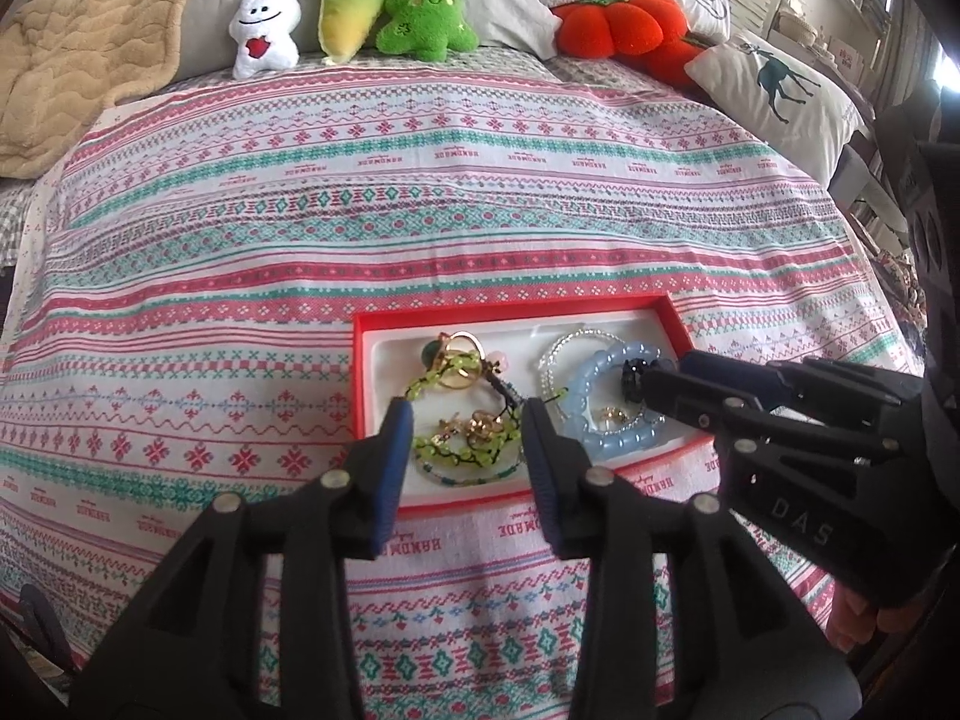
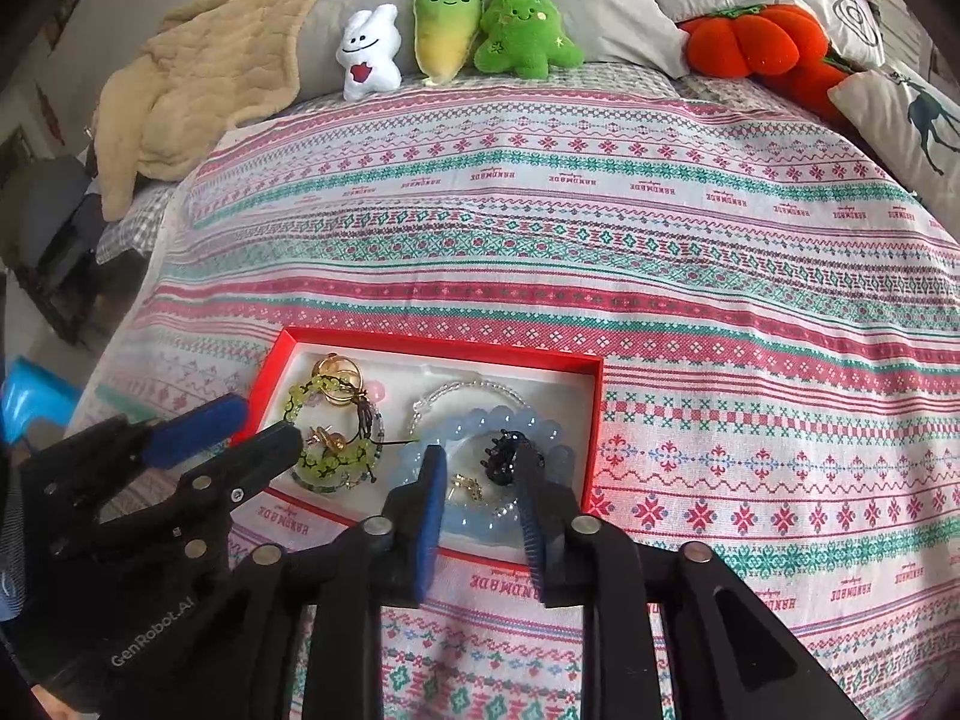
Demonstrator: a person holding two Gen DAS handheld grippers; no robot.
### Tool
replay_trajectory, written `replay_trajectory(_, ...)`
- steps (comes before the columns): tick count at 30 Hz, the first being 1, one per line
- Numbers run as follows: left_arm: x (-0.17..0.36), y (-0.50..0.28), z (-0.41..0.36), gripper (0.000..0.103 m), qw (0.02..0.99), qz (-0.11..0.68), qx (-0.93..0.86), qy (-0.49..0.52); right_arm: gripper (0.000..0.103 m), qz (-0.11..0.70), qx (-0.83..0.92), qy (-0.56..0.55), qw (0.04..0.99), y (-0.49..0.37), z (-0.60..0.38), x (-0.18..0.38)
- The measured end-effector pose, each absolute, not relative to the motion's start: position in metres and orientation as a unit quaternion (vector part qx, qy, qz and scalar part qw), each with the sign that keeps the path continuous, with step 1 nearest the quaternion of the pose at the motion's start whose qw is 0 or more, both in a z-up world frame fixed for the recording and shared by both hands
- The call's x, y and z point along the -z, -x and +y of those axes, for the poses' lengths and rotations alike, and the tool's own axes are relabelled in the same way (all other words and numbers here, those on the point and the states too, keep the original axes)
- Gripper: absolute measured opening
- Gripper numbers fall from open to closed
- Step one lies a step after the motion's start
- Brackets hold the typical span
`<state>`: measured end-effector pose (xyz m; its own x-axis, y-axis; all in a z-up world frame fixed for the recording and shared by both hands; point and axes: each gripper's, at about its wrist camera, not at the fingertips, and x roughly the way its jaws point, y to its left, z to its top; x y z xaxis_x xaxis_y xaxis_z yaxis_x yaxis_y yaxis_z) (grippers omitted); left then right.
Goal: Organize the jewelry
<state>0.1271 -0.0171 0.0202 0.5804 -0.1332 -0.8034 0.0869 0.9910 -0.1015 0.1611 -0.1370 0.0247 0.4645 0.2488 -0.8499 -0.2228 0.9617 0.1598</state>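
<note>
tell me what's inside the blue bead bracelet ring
Inside the blue bracelet lie a small black clip and a little gold piece on the white tray. The right claw hides the near part.

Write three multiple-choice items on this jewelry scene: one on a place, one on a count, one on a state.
1. Where does the light blue beaded bracelet lie?
A. In the red-rimmed tray
B. On the beige blanket
C. Beside the orange plush

2. How many small plush toys stand in the row near the grey pillow?
A. One
B. Three
C. Five

3. How does the left hand-held gripper stand?
A. Clamped on a gold ring
C. Shut on nothing
B. Open, gripping nothing

Key: 1 A, the bracelet rests inside the tray; 2 B, white, yellow-green and green plushes; 3 B, the pads stand apart over the green beaded strand.
</note>
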Motion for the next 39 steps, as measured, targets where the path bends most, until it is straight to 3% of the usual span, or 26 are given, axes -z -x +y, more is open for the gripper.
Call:
replay_trajectory(2, -0.023, -0.123, -0.015, 0.049, 0.888, 0.455, 0.056, 0.027, 0.054, 0.498, -0.134, -0.016, 0.857, -0.158, -0.140, -0.027)
replay_trajectory(3, -0.023, -0.121, -0.014, 0.051, 0.888, 0.456, 0.053, 0.027, 0.059, 0.495, -0.131, -0.020, 0.859, -0.156, -0.143, -0.030)
replay_trajectory(7, -0.023, -0.113, -0.011, 0.063, 0.883, 0.467, 0.040, 0.034, 0.063, 0.492, -0.125, -0.027, 0.861, -0.147, -0.152, -0.037)
replay_trajectory(12, -0.020, -0.099, -0.014, 0.077, 0.874, 0.483, 0.034, 0.043, 0.075, 0.496, -0.112, -0.025, 0.861, -0.130, -0.161, -0.042)
replay_trajectory(14, -0.019, -0.092, -0.016, 0.088, 0.872, 0.487, 0.030, 0.039, 0.084, 0.502, -0.106, -0.017, 0.858, -0.122, -0.162, -0.042)
replay_trajectory(17, -0.019, -0.084, -0.016, 0.099, 0.871, 0.489, 0.019, 0.035, 0.089, 0.507, -0.096, 0.001, 0.857, -0.109, -0.162, -0.041)
replay_trajectory(19, -0.017, -0.080, -0.015, 0.103, 0.870, 0.492, 0.015, 0.036, 0.094, 0.510, -0.089, 0.017, 0.855, -0.099, -0.162, -0.040)
replay_trajectory(39, -0.001, -0.063, -0.010, 0.103, 0.856, 0.517, -0.013, 0.014, 0.095, 0.535, -0.066, 0.057, 0.840, -0.073, -0.158, -0.018)
